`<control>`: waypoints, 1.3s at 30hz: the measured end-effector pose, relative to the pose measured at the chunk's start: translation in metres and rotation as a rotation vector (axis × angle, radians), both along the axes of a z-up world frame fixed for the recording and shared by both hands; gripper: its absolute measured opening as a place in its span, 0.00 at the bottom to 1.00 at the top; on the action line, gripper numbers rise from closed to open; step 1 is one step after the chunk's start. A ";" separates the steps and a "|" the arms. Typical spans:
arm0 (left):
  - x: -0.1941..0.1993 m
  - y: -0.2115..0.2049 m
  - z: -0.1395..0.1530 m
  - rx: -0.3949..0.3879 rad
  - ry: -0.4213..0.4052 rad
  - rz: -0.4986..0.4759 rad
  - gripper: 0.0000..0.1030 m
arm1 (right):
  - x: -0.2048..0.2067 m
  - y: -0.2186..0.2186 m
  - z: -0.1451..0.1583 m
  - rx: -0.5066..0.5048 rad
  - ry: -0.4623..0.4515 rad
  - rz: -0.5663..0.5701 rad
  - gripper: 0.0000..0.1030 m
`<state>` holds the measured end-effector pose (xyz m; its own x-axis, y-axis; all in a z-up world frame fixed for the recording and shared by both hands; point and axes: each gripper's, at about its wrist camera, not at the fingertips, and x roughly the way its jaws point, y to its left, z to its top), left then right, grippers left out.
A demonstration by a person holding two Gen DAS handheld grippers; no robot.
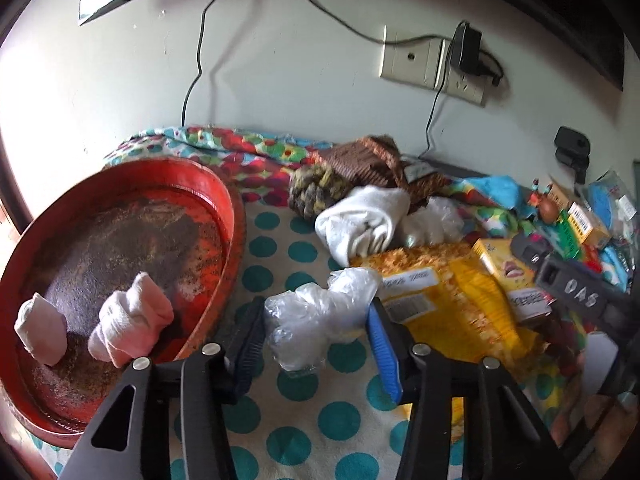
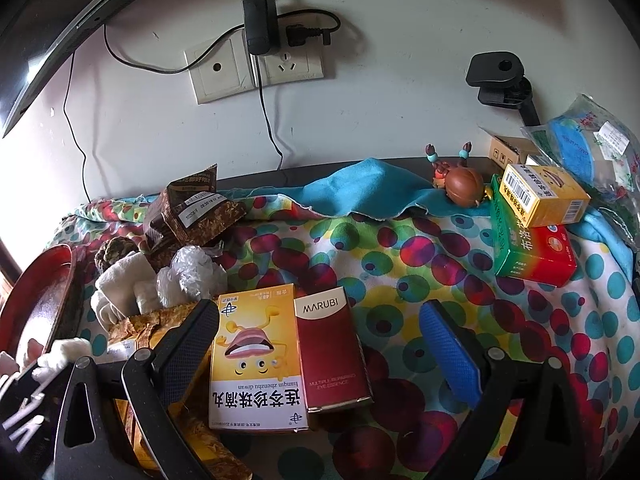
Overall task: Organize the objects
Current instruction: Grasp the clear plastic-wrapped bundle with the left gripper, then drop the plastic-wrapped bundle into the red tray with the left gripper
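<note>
In the left wrist view my left gripper (image 1: 316, 312) is shut on a crumpled clear plastic bag (image 1: 304, 328), which lies on the dotted cloth (image 1: 304, 432) with both pads against its sides. Beside it on the left stands a red oval tray (image 1: 228, 216) holding two rolled pink-white socks (image 1: 132, 320). In the right wrist view my right gripper (image 2: 320, 344) stands open over a yellow medicine box (image 2: 256, 360) and a maroon MARUBI box (image 2: 332, 348). Both boxes lie flat between its fingers, and the blue pad is well clear of them.
Behind the bag lie a rolled white cloth (image 1: 360, 220), a yarn ball (image 1: 316, 192), a brown packet (image 1: 360, 160) and a yellow snack bag (image 1: 452, 292). At the right are stacked boxes (image 2: 532, 256), a small figurine (image 2: 460, 184) and a packaged item (image 2: 580, 152). The wall has sockets and cables.
</note>
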<state>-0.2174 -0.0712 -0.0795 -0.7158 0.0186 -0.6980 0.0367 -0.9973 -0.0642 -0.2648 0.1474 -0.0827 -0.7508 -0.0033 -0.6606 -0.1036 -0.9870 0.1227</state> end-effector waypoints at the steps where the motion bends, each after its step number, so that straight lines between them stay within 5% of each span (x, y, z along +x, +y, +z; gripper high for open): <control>1: 0.001 0.000 0.004 0.002 0.009 -0.002 0.49 | 0.000 0.000 0.000 0.001 -0.001 0.000 0.97; 9: 0.012 -0.013 0.028 -0.033 0.064 0.016 0.49 | -0.001 0.000 0.000 -0.007 -0.006 0.002 0.97; 18: 0.028 -0.102 0.038 -0.068 0.068 0.181 0.49 | -0.002 -0.001 0.000 -0.004 -0.007 0.002 0.98; 28: 0.010 -0.231 0.036 -0.074 -0.052 0.437 0.49 | -0.002 -0.004 0.000 0.009 -0.005 0.013 0.99; 39: 0.005 -0.258 0.005 -0.098 -0.116 0.495 0.50 | -0.003 -0.009 0.002 0.042 -0.015 0.020 0.99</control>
<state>-0.2121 -0.3293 -0.0741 -0.5403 -0.3724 -0.7546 0.5074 -0.8596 0.0610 -0.2682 0.1381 -0.0808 -0.7411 0.0096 -0.6714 -0.0849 -0.9932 0.0795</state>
